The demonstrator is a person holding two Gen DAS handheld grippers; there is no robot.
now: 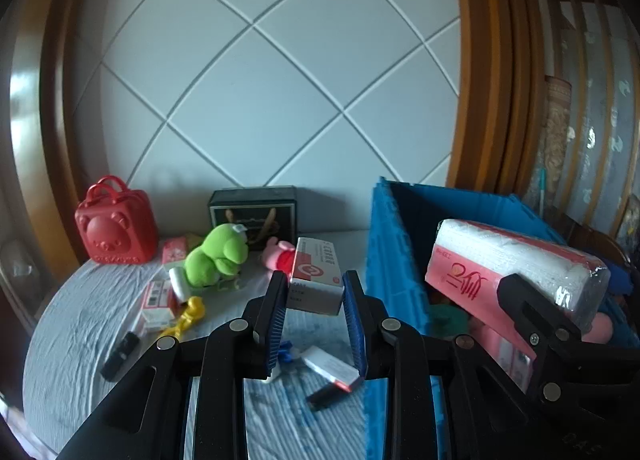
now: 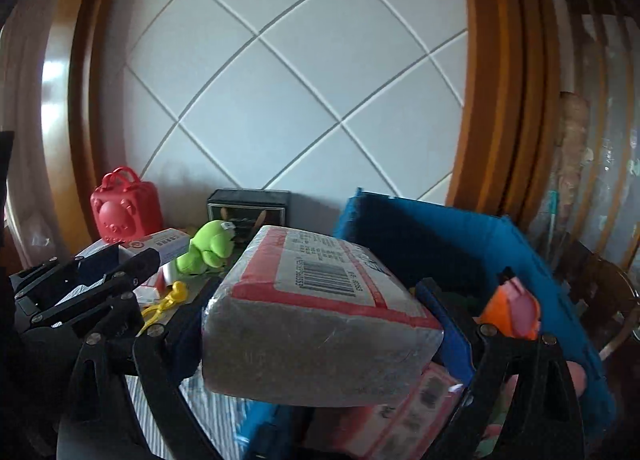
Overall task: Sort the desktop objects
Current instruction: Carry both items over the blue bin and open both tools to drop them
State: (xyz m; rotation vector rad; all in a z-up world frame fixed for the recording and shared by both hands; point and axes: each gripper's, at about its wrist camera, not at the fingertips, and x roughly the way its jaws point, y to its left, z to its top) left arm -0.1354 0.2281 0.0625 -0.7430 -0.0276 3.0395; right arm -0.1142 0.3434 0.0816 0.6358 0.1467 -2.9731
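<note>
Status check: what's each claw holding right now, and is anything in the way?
Left gripper shut on medicine box, above the table. Right gripper shut on tissue pack, over blue bin. Bin already part-filled; nothing blocking.

Printing on the white-and-red cardboard medicine box [image 1: 318, 276] is too small to read, and the black finger [image 1: 276, 292] covers its lower left corner. Behind the green plush frog [image 1: 218, 256] the black gift box [image 1: 254, 212] at the desk's back edge is half hidden; the pink plush doll [image 1: 280, 256] shows only head and red collar. Inside the blue plastic crate [image 1: 394, 260] the pink-and-white plastic-wrapped tissue pack [image 2: 320, 312] screens most contents; the orange-and-pink object [image 2: 512, 312] is blurred, the right gripper [image 2: 316, 340] cut by the lower edge.
</note>
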